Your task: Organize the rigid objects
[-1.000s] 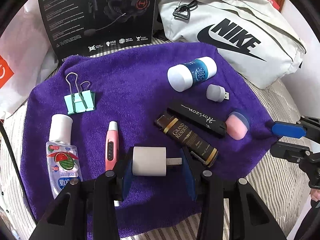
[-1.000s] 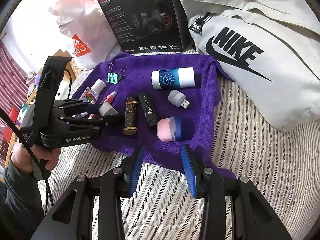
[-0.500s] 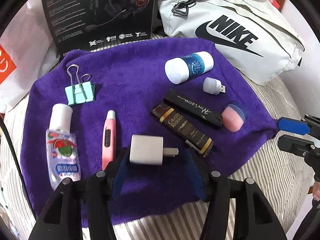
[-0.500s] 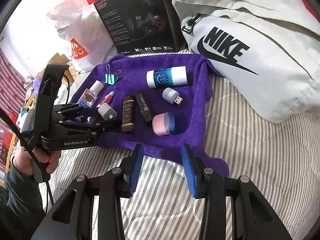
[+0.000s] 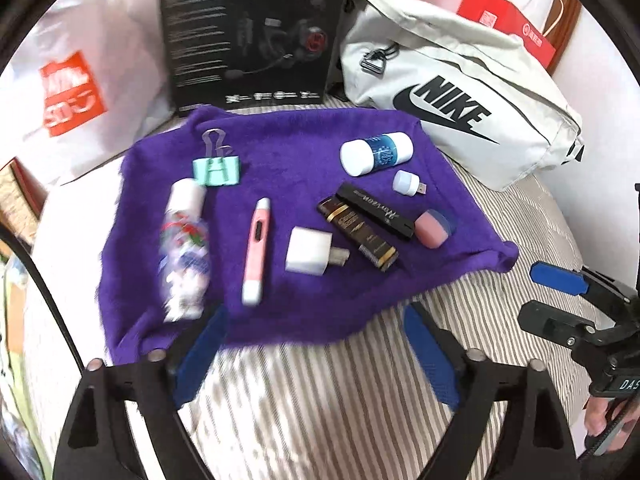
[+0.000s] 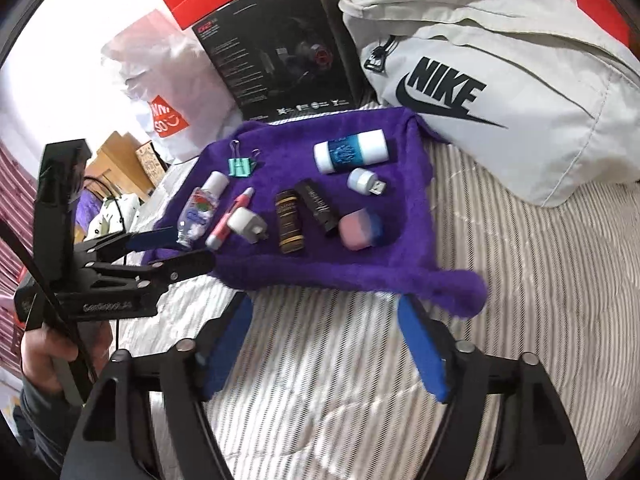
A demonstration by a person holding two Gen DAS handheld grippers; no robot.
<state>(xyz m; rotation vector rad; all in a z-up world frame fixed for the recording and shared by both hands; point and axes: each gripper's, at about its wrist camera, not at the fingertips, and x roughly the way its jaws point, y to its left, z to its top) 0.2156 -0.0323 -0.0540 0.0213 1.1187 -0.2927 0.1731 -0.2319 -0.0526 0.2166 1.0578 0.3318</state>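
Observation:
A white charger lies free on the purple towel, between a pink pen and a brown bar. My left gripper hangs open and empty over the towel's near edge, short of the charger. Also on the towel are a mint binder clip, a sanitizer bottle, a black bar, a pink-and-blue eraser, a small USB light and a white-and-blue cylinder. My right gripper is open and empty above the striped bedding, just before the towel.
A grey Nike bag lies behind the towel on the right. A black headset box stands at the back, with a white plastic bag to its left. Striped bedding surrounds the towel. A hand holds the left gripper.
My left gripper has opened and let go of the white charger, which now rests on the towel, and has drawn back. The right gripper's jaws have spread wider.

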